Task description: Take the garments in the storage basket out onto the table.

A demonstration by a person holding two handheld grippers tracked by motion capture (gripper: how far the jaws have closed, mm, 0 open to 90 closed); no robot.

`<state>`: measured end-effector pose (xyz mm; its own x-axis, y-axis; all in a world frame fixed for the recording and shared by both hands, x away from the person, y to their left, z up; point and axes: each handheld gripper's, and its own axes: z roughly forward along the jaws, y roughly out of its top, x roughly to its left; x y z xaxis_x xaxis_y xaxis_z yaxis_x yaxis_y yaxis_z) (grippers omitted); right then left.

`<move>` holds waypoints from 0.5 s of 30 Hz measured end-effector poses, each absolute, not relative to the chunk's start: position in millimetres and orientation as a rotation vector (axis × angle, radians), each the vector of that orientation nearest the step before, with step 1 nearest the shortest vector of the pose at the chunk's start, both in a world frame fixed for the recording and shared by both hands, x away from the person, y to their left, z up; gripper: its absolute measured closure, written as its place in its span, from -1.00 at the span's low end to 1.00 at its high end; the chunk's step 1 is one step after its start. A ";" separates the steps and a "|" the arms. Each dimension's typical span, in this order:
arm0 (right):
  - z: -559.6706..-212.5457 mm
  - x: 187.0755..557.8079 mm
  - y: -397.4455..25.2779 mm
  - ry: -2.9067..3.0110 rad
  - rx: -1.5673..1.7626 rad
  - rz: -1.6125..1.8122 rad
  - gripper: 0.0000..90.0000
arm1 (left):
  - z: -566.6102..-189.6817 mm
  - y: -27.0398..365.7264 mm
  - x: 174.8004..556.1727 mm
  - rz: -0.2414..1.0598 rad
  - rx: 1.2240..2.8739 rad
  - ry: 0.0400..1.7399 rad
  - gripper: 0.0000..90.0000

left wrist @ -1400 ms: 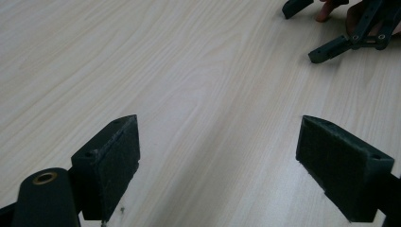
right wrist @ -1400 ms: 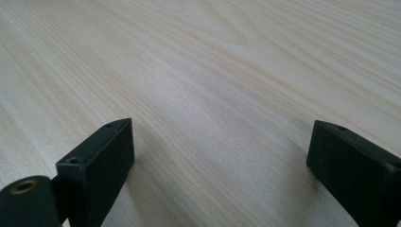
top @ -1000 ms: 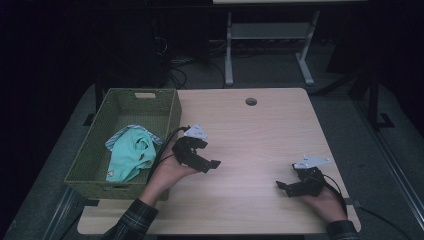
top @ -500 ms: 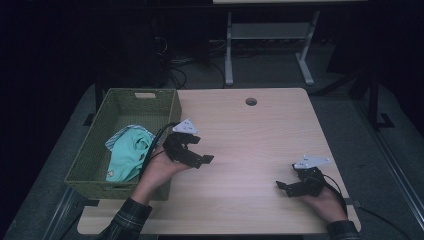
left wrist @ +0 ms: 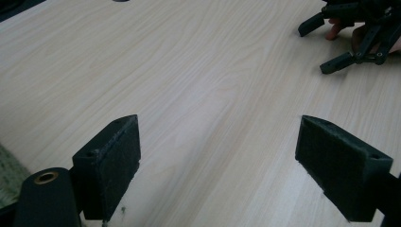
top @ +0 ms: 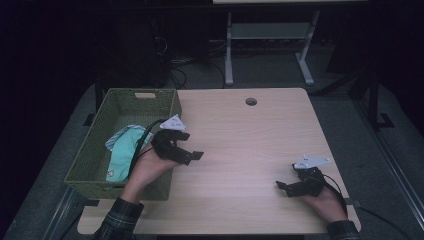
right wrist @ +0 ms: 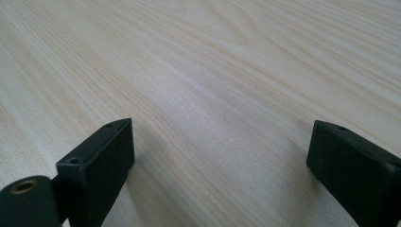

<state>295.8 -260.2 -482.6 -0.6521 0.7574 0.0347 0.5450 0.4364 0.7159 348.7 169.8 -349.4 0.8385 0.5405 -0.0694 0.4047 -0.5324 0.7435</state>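
Note:
A green woven basket (top: 90, 170) stands on the table's left side with a mint-green cloth (top: 122, 150) lying inside it. My left gripper (top: 192, 156) hovers just right of the basket's rim, open and empty, its jaws wide apart over bare wood (left wrist: 217, 156). My right gripper (top: 284, 188) rests low near the table's front right corner, also open with nothing between its jaws (right wrist: 217, 165). Far off in the left gripper view, the right gripper (left wrist: 350, 33) and a fingertip show at the upper right.
The light wooden table (top: 240, 150) has a round cable hole (top: 251, 101) near its far edge. A metal stand (top: 265, 45) and cables sit on the dark floor behind the table.
My left gripper has drifted left and a little back toward the basket. The right gripper has stayed where it was.

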 end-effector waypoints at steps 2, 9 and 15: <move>-482.7 295.8 -260.2 2.401 1.122 1.036 -0.82 | -348.8 173.3 348.5 0.213 2.198 0.704 -0.66; -482.6 295.8 -260.2 2.401 1.122 1.035 -0.82 | -345.2 181.5 348.3 0.243 2.199 0.700 -0.64; -482.6 295.9 -260.3 2.401 1.120 1.035 -0.82 | -342.1 191.2 348.3 0.258 2.186 0.728 -0.64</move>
